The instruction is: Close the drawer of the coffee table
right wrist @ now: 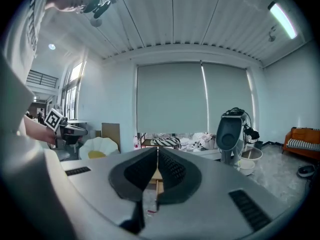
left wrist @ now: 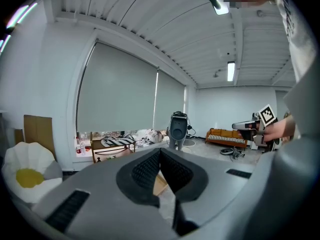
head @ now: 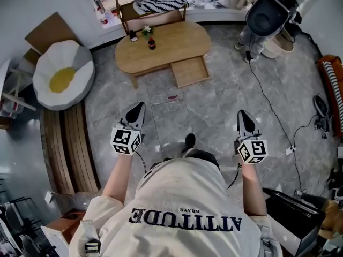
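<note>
While the drawer (head: pixel 189 72) of the coffee table (head: pixel 177 47) hangs pulled out toward the room, a person stands well back from it on the grey floor (head: pixel 214 106). The left gripper (head: pixel 140 106) and the right gripper (head: pixel 241 113) are held out ahead, both with jaws pressed together and nothing between them. The table stands near the far wall, the open drawer under its front edge, slightly right of centre, and nothing touches it yet. The likeliest slip from here is an off-centre shove (closed tips make a small contact point), which could skew the drawer in its opening and jam it part-way. Too hard a push might slide the table or tip the small bottle (head: pixel 152 44) standing on top. A cable (head: pixel 268 100) trailing across the floor at right could catch a foot on the approach.
</note>
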Tool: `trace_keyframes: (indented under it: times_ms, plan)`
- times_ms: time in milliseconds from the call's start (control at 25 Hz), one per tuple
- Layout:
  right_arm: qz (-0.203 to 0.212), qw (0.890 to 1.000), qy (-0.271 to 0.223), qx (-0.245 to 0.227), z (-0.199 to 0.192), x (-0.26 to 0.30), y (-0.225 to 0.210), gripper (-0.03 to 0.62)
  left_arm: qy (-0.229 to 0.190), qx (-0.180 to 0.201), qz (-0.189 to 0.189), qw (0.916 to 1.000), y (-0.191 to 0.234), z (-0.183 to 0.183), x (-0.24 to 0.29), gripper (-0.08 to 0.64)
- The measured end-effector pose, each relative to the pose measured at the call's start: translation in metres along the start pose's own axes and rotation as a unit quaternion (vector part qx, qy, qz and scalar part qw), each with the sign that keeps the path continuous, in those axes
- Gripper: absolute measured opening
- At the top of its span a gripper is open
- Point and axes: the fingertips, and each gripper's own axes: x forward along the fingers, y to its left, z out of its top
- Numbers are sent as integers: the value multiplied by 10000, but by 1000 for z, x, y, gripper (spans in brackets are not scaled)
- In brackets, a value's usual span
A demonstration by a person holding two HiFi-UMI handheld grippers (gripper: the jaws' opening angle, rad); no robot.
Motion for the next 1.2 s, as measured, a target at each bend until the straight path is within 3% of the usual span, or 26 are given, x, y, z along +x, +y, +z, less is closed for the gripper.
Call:
trace_keyframes:
  times_ms: [680, 1200]
  plan:
    - [474, 9988, 130, 85, -1, 88, -95, 20, 166, 11, 335, 9993, -21, 14, 109, 20]
    - [436, 9986, 209, 234, -15, 107, -152, 20, 217, 88, 335, 9992, -45, 22, 165, 20]
